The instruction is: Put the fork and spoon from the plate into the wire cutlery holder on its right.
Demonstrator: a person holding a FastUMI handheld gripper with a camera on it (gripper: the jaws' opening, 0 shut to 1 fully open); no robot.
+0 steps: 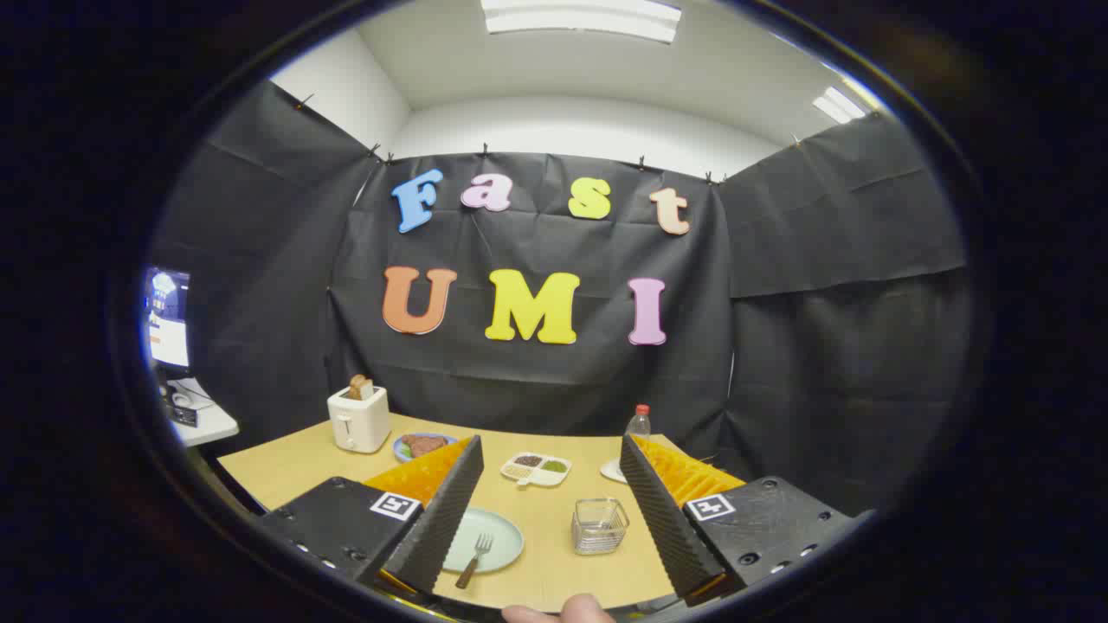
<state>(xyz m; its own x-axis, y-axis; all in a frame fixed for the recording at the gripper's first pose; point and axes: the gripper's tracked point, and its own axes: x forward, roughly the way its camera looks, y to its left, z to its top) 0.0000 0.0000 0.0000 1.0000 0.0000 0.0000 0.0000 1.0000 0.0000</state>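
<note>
Gripper [547,519] hangs above the near edge of the worktop [554,562], fingers [446,510] spread wide, pinching nothing. Plate [502,529] sits between them, partly hidden behind the left finger. Fork [475,558] lies on the plate, tines away, wooden handle sticking out over the near rim. Spoon: cannot tell where it is. Wire cutlery holder [599,525] stands upright just right of the plate, apart from it, nothing visible inside. Beyond the fingers: divided snack tray [536,468], white toaster [358,418] with a toast slice up, blue plate [422,446] with dark food beside it, bottle [638,422] with red cap. A fingertip [567,611] shows at the near edge. Monitor [167,317] sits far left on a side table.
</note>
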